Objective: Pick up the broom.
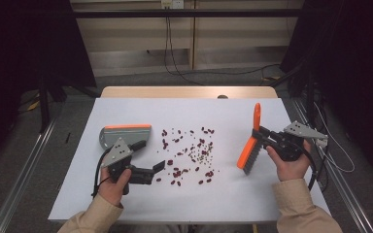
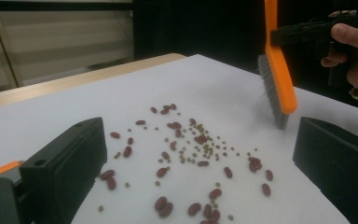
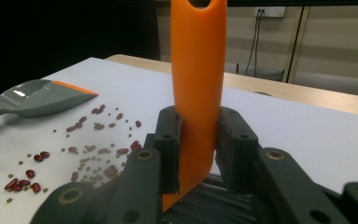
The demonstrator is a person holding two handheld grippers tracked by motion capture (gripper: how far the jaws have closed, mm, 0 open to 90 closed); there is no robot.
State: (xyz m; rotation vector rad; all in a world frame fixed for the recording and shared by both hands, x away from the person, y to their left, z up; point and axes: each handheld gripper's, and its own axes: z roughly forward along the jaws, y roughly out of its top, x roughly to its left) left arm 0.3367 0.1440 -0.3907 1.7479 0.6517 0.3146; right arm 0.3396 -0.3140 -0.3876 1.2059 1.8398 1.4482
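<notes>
White sheeting covers the worktop, where scattered red beans and small green lentils lie loose between the hands, none swept up yet. Right claw is clamped on the handle of an orange plastic brush with grey bristles, held just right of the spill, bristles near the surface. Left claw stands apart and empty, just beside the grey dustpan with an orange lip, which nothing holds. Nothing blocks the sweep; judging so, the whole job remains.

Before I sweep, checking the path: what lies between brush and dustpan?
Scattered beans on the white sheet, between brush and dustpan; the high view shows it.
</notes>
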